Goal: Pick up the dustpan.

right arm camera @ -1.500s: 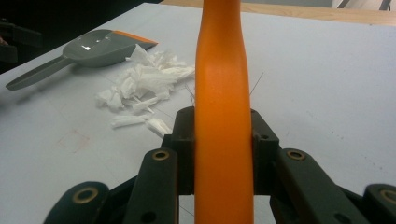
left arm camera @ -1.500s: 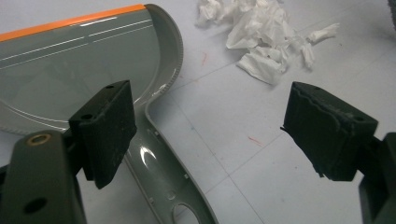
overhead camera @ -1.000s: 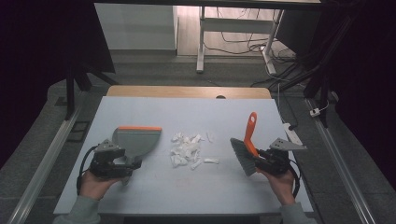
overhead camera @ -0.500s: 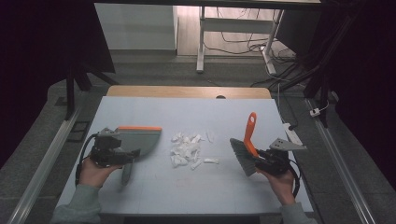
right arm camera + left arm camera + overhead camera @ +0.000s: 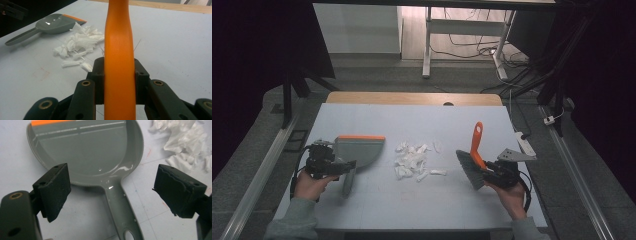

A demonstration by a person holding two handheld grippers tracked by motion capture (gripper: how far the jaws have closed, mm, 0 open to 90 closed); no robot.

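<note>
A grey dustpan (image 5: pixel 360 150) with an orange lip lies flat on the table's left side, its handle (image 5: pixel 348 183) pointing toward the person. My left gripper (image 5: pixel 345 165) is open beside that handle. In the left gripper view the jaws stand wide on either side of the handle (image 5: pixel 117 202), not touching it, with the pan (image 5: pixel 87 150) ahead. A pile of white paper scraps (image 5: pixel 414 161) lies mid-table. My right gripper (image 5: pixel 486 173) is shut on the orange handle (image 5: pixel 119 62) of a brush, whose grey bristles (image 5: pixel 468 170) face the scraps.
The white table top (image 5: pixel 422 205) has a wooden strip (image 5: pixel 412 98) along its far edge. Metal rails run along both sides on the floor. A white desk frame (image 5: pixel 427 45) and cables stand beyond the table.
My left gripper has shifted a little left and away from the person, so the dustpan's handle now shows beside it. The dustpan, the scraps and the right gripper with the brush have stayed put.
</note>
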